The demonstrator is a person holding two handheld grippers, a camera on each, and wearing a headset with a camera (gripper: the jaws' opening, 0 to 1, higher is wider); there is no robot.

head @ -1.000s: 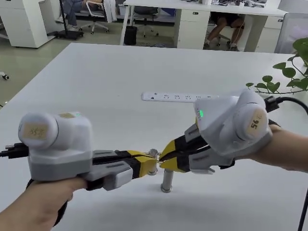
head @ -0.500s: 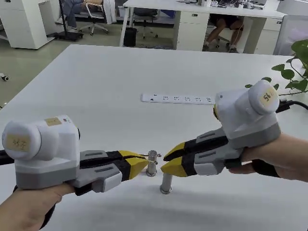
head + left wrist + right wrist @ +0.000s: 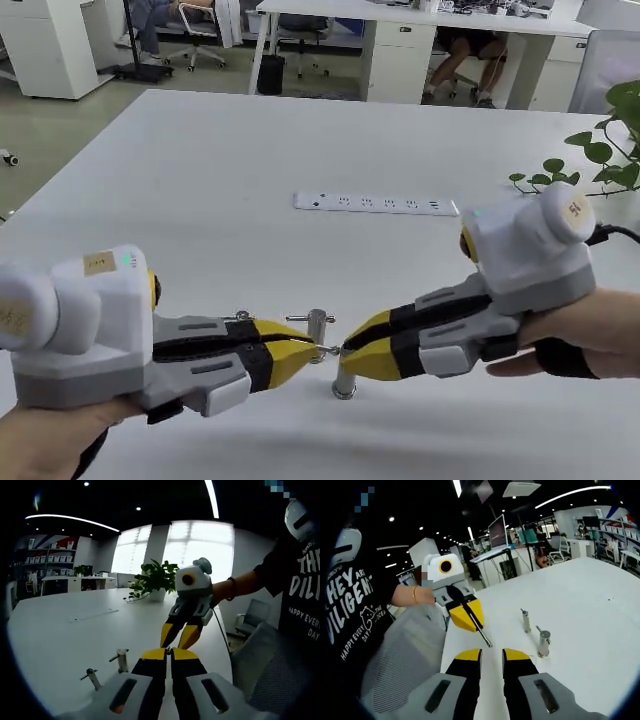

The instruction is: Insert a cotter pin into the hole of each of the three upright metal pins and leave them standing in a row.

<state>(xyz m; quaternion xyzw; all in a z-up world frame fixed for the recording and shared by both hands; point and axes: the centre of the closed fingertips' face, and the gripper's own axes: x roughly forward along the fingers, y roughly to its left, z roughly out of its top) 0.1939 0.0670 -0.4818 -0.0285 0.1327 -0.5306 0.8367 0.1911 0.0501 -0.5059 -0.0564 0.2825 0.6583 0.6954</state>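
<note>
Yellow-tipped left gripper [image 3: 310, 351] clamps the cotter pin [image 3: 481, 631], long axis aimed at my right gripper [image 3: 347, 352] | right jaws slightly apart, empty | metal pin [image 3: 344, 384] upright just below, between both tips.

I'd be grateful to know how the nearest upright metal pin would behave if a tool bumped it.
The metal pin stands tall on a narrow base, so a sideways bump would likely tip it. It looks round, so it would probably roll on the smooth table.
</note>
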